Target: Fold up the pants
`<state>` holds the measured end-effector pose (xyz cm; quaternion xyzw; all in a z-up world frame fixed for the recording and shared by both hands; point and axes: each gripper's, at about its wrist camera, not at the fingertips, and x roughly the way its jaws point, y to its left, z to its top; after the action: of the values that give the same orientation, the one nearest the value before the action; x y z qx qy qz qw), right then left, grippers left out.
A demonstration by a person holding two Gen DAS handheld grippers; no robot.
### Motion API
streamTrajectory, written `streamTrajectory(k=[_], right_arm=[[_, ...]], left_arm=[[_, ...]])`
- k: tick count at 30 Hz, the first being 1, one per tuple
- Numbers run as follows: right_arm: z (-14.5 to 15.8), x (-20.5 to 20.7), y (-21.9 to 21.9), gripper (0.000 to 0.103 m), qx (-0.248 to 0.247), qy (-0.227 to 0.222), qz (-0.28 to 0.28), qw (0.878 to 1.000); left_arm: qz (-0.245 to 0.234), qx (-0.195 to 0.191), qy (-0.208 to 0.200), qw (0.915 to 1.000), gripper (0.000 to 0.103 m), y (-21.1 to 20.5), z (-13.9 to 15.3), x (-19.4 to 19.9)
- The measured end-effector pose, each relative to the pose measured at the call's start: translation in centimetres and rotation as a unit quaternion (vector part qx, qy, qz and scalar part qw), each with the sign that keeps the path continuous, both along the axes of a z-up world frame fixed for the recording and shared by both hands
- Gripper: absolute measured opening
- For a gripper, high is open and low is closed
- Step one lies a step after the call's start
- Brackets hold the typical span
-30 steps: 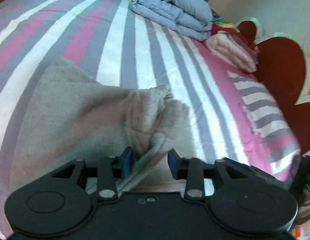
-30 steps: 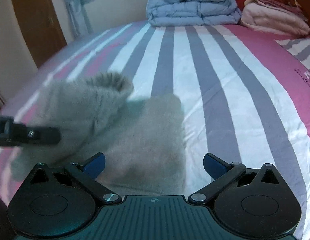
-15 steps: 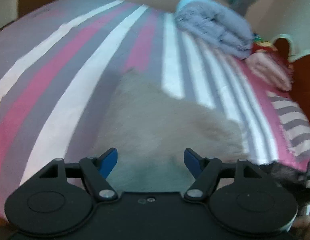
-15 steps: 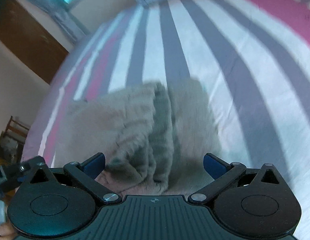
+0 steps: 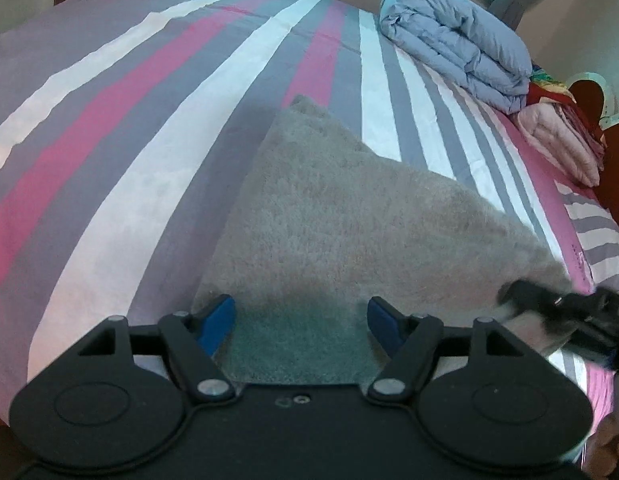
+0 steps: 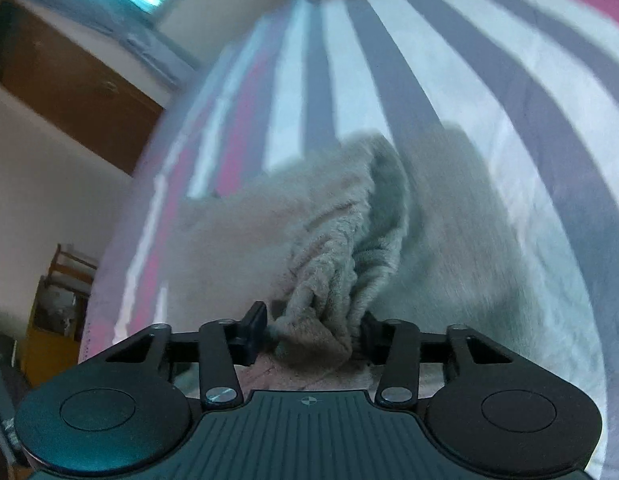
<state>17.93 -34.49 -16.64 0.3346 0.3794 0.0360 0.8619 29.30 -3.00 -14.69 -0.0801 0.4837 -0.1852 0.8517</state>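
Observation:
The grey fleece pants (image 5: 349,216) lie folded flat on the striped bed (image 5: 109,128). My left gripper (image 5: 301,320) is open and empty, its blue fingertips (image 5: 223,316) hovering over the pants' near edge. In the right wrist view the pants (image 6: 449,248) show a bunched, ribbed fold of fabric. My right gripper (image 6: 313,332) is shut on that bunched fold at the near edge. The right gripper also shows blurred at the right edge of the left wrist view (image 5: 565,308).
A folded blue-grey duvet (image 5: 457,48) and a pink folded blanket (image 5: 561,140) lie at the far end of the bed. A dark red headboard (image 5: 617,160) stands at the right. A brown door (image 6: 69,88) and wooden furniture (image 6: 53,312) stand left of the bed.
My left gripper let go of the pants, opened and pulled back to the near edge. My right gripper, open before, moved in and closed on the bunched fold.

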Motion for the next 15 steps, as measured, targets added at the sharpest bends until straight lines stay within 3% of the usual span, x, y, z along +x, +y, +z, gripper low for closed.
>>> streamTrajectory(k=[5, 7, 12, 15], right_arm=[[4.5, -0.9, 2.1, 0.042, -0.108, -0.071, 0.029, 0.991], [5.1, -1.3, 1.7, 0.042, -0.117, -0.077, 0.032, 0.990], [3.6, -2.5, -0.7, 0.042, -0.124, -0.047, 0.022, 0.991], [-0.1, -2.6, -1.8, 0.043, -0.132, 0.002, 0.020, 0.991]], left_arm=[[-0.003, -0.014, -0.006, 0.9999, 0.065, -0.4, 0.8, -0.2], [-0.011, -0.016, -0.005, 0.9998, 0.065, -0.7, 0.8, -0.5], [-0.035, 0.007, -0.007, 0.9993, 0.066, -2.4, 0.0, -1.1], [-0.048, 0.028, -0.012, 0.9984, 0.067, -3.2, -0.5, -1.4]])
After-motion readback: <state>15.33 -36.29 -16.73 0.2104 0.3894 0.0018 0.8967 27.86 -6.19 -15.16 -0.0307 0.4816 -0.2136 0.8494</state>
